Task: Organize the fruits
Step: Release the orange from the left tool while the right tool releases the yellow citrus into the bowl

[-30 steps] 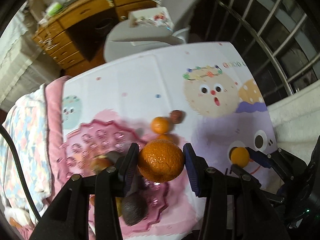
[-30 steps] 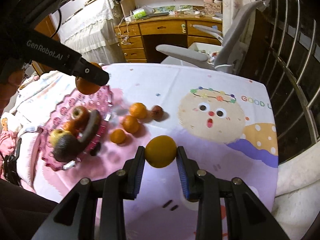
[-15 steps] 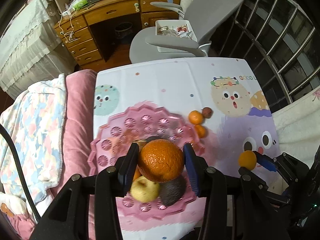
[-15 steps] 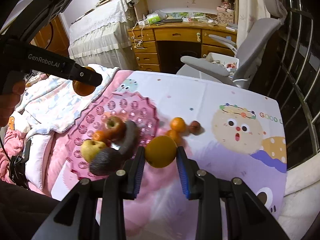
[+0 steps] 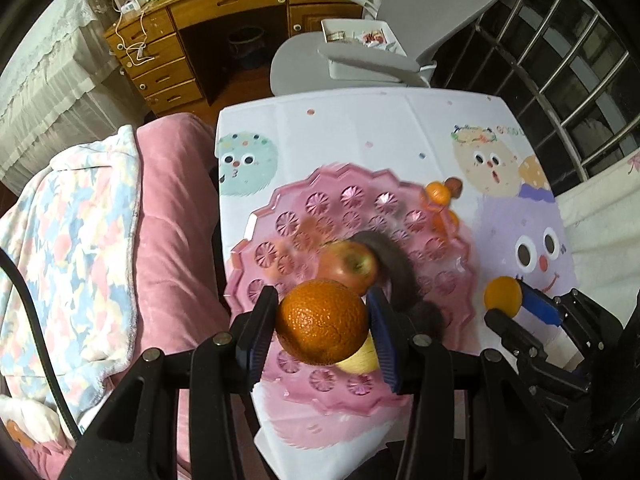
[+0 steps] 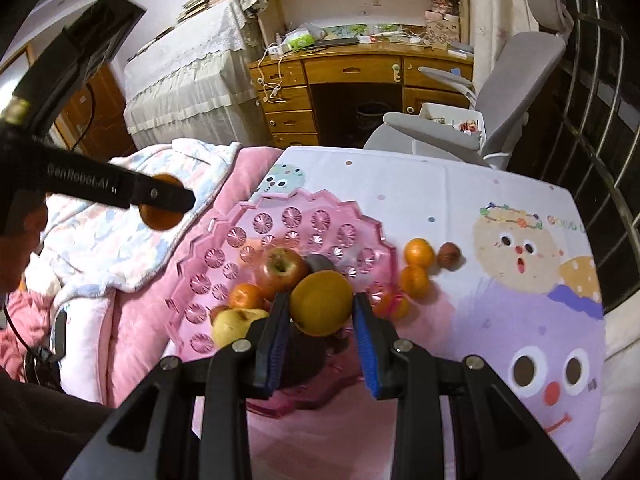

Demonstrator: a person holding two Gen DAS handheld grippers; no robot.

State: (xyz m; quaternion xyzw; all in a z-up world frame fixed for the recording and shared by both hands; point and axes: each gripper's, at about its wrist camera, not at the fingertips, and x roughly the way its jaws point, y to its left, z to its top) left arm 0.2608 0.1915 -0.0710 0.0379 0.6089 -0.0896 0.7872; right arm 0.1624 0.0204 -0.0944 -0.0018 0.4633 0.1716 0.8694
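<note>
1. The fruits lie partly on a pink plate [image 6: 280, 204] with a zigzag rim and pressed flower marks, and partly on the table cloth [image 6: 460, 184] beside it. The plate sits near the left edge of the table.
2. The left gripper [image 5: 322, 322] holds a big orange [image 5: 322, 322] with a rough, deep orange skin. Its jaws press on both sides of this fruit, which hangs over the near left part of the plate.
3. On the plate, from left to right in the right wrist view: a yellow apple [image 6: 236, 324], a small mandarin [image 6: 246, 295], a red apple [image 6: 282, 270] with its stem hollow upward, and a dark long fruit [image 6: 320, 262] behind it; what kind it is I cannot tell.
4. The right gripper [image 6: 322, 304] is closed on a smooth yellow-orange fruit [image 6: 322, 304], the pads touching it on both sides. This fruit is above the near right part of the plate.
5. Just beside the right rim of the plate, on the cloth, three mandarins [image 6: 418, 252] stand in a loose row, and a small brown fruit [image 6: 450, 256] touches the farthest one.
6. The cloth shows cartoon faces, with a purple face [image 6: 552, 368] at the near right corner.
</note>
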